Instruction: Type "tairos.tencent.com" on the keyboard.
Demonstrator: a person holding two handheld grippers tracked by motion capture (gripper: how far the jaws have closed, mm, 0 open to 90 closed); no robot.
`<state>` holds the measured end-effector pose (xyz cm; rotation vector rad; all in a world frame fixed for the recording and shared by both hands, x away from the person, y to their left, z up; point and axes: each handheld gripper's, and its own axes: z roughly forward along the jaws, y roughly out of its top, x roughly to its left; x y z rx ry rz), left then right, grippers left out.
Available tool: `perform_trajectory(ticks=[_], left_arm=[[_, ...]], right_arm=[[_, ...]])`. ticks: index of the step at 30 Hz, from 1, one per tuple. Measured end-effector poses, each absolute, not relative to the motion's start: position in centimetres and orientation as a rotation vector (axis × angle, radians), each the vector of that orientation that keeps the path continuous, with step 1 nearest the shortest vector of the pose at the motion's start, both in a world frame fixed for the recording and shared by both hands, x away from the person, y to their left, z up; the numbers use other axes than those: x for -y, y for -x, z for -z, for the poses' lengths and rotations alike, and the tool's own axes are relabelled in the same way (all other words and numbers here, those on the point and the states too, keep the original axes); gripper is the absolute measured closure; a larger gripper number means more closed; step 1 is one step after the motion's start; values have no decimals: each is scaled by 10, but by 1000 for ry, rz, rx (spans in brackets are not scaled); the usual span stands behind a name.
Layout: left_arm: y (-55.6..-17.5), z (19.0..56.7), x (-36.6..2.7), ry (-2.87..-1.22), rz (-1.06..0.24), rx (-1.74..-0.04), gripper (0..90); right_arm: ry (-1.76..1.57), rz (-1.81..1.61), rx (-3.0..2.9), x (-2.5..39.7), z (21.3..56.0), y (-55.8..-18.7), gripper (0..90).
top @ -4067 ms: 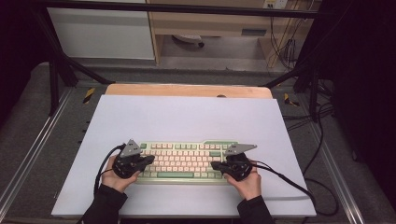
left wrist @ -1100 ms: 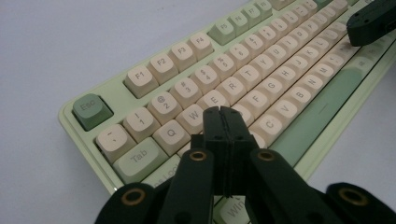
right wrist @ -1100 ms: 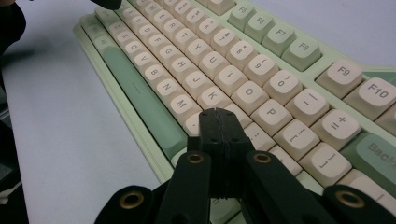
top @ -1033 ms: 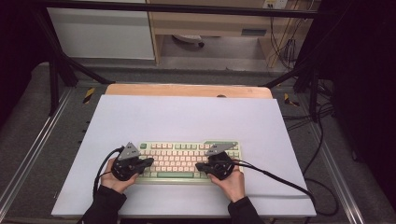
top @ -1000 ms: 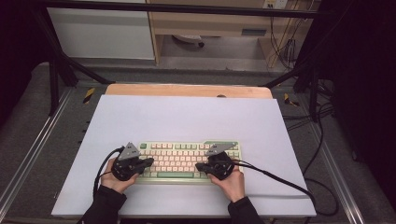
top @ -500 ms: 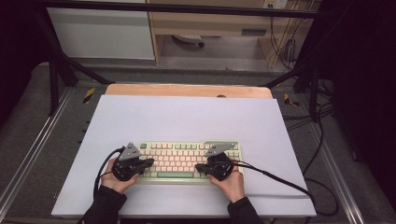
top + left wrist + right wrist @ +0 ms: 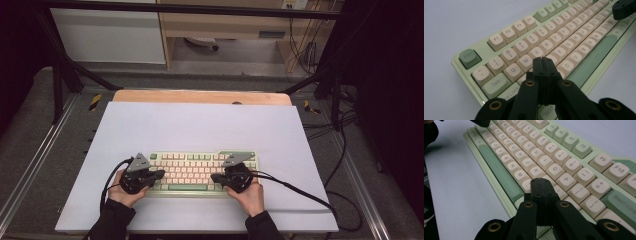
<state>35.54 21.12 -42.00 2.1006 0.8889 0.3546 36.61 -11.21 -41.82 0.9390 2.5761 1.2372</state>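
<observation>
A pale green keyboard (image 7: pixel 200 170) with cream keys lies near the front of the white table top (image 7: pixel 200 125). My left gripper (image 7: pixel 159 174) hovers over its left end, jaws shut with nothing between them; in the left gripper view its tips (image 7: pixel 542 60) sit above the keys (image 7: pixel 537 53) around S and D. My right gripper (image 7: pixel 215 177) is over the right half, also shut and empty; in the right gripper view its tips (image 7: pixel 541 181) are above the keys (image 7: pixel 537 172) near L. The keyboard (image 7: pixel 499 42) (image 7: pixel 574 150) runs diagonally across both gripper views.
Bare white surface (image 7: pixel 165 125) lies behind the keyboard, ending in a wooden strip (image 7: pixel 200 96) at the back. A black cable (image 7: pixel 300 192) trails right from my right gripper across the table. Metal rails (image 7: pixel 30 165) flank the table; more cables (image 7: pixel 345 145) hang at the right.
Since four seconds ago my right gripper has shifted left along the keyboard, from its right end toward the middle-right keys. Over the last second both grippers have barely moved.
</observation>
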Motion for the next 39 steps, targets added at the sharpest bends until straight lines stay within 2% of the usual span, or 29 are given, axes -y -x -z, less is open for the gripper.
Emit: perform_trajectory(ticks=[23,39], left_arm=[[-353,417,-205,-2098,-337,-882,897],[-355,410,-186,-2119,-352,-859,895]], right_arm=[[-994,-1273,-2538,139,416,-366,900],[-991,-1275,-2537,146,416,-363,900]])
